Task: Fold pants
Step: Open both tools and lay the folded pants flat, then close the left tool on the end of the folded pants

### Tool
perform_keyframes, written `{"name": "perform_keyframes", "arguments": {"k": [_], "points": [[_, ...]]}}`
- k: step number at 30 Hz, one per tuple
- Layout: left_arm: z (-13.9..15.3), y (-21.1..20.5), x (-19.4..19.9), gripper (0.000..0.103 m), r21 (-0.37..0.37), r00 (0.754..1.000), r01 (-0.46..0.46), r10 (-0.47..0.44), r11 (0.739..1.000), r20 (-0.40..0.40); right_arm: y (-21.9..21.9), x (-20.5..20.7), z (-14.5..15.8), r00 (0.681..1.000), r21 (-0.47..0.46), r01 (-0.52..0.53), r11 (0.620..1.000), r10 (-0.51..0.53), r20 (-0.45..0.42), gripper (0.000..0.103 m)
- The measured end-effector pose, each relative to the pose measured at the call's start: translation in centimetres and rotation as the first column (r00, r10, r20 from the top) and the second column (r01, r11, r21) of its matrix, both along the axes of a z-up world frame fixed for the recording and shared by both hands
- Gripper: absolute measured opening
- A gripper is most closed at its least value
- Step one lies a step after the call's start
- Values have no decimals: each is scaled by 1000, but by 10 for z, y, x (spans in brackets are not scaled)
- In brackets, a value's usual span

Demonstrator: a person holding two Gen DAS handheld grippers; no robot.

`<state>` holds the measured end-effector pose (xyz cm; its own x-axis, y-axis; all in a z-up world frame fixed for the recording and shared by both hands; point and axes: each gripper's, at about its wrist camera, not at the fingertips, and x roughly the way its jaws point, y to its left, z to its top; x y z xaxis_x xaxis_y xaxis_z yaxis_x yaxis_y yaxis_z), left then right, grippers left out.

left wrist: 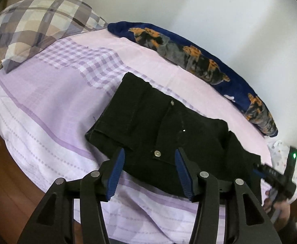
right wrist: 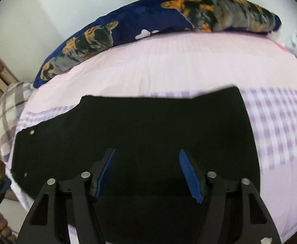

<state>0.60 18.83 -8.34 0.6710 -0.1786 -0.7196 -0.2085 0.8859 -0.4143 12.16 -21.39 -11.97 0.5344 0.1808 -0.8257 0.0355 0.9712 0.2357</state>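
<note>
Pants folded on bed; both grippers gaping, empty. Next: grip an end, fold again.

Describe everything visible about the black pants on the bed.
The pants are black, of a denim-like cloth with faint seam stitching. Metal rivets and a waist button show near a pocket. They lie flat and folded into a compact oblong on the lilac checked sheet, near the bed's front edge, clear of the blue cushion along the wall. The left hand-held gripper and the right hand-held gripper are over them with jaws apart, gripping nothing.
</note>
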Motion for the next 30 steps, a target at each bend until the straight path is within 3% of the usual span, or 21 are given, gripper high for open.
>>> {"name": "perform_keyframes", "arguments": {"k": [5, 14, 19, 23, 26, 30], "points": [[-3, 6, 1, 53, -1, 1000, -22, 22, 1000, -11, 26, 36, -6, 1000, -44, -9, 999, 9, -13, 62], [-8, 35, -8, 53, -60, 995, -101, 100, 993, -26, 93, 70, -1, 987, -86, -163, 983, 162, -10, 62], [-20, 53, -15, 53, -173, 991, -133, 127, 976, -45, 94, 68, 13, 974, 68, -225, 972, 223, 37, 63], [-38, 66, -19, 53, -348, 990, -143, 126, 927, -70, 88, 62, 25, 979, 106, -205, 973, 202, 40, 68], [-52, 71, -19, 53, -476, 989, -149, 123, 867, -84, 85, 53, 30, 978, 126, -210, 970, 207, 32, 69], [-66, 76, -14, 53, -556, 987, -160, 128, 815, -96, 82, 41, 35, 976, 141, -219, 966, 218, 22, 71]]}}
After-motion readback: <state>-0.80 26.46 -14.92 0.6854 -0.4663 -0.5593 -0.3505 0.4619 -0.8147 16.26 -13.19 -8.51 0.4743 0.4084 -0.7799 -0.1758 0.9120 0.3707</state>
